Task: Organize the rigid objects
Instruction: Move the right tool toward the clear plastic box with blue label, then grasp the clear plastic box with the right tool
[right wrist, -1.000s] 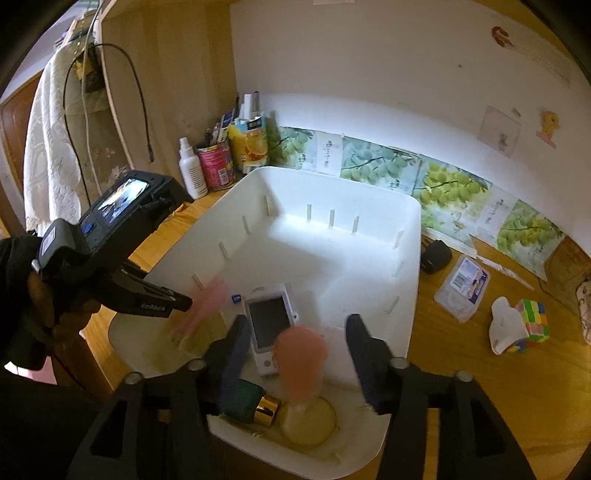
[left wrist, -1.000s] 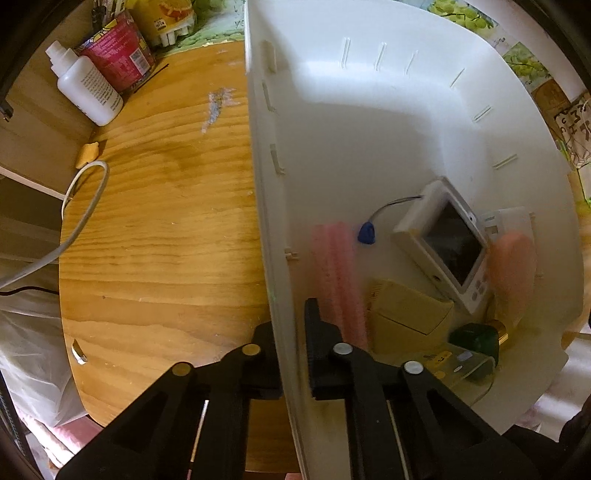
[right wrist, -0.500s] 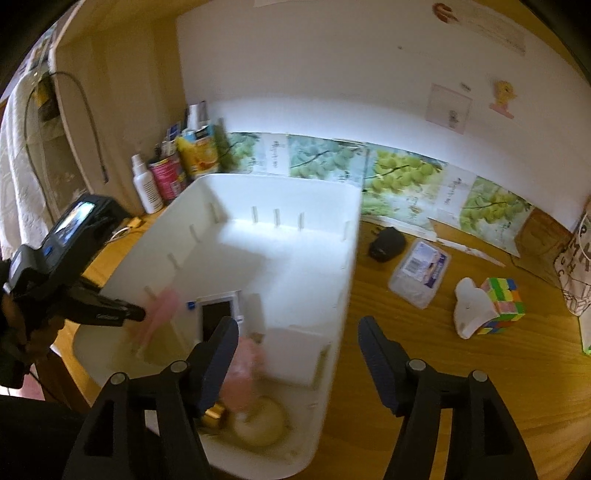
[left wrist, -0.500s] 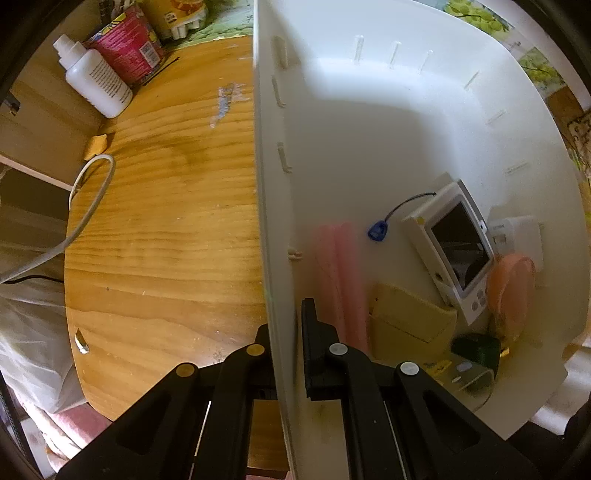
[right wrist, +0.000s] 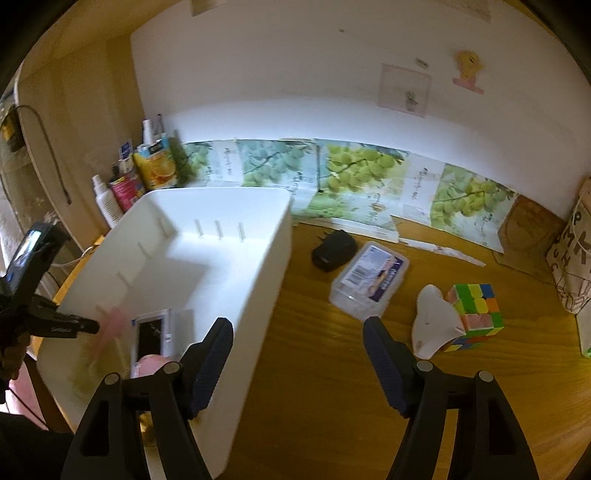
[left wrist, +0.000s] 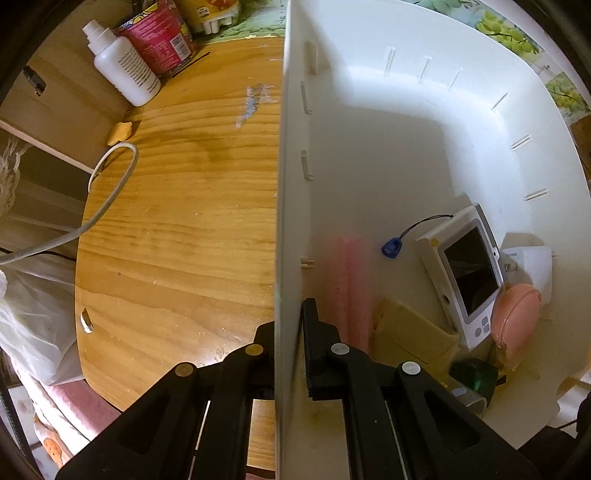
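At the tabletop's (left wrist: 177, 229) far left corner we see a white plastic squeeze bottle (left wrist: 123, 70) and a red printed can (left wrist: 159, 35), well apart from our work. Our left gripper (left wrist: 288, 332) is pinching the left wall of the large white plastic bin (left wrist: 369, 122), one finger outside and one inside, holding it steady near the tabletop's front edge.

Inside the bin, gathered at its near end, lie a blurred pink stick-like object (left wrist: 349, 284), a flat yellow card box (left wrist: 413, 332), a small blue tag on a dark cord (left wrist: 391, 247), a white handheld device with a dark screen (left wrist: 465, 273), a round salmon-pink pad (left wrist: 515, 317) and a dark green cap-like item (left wrist: 474, 376). We judge these sorted already; the bin's far half has room.

To the right of the bin, our right gripper (right wrist: 297, 369) hovers spread wide and holds nothing. On the bare tabletop beyond it wait a black plug-like adapter (right wrist: 332, 251), a clear plastic case with a printed label (right wrist: 371, 278), a white curved plastic piece (right wrist: 432, 321) and a multicoloured puzzle cube (right wrist: 476, 310) touching it. We judge roughly half the task remains.
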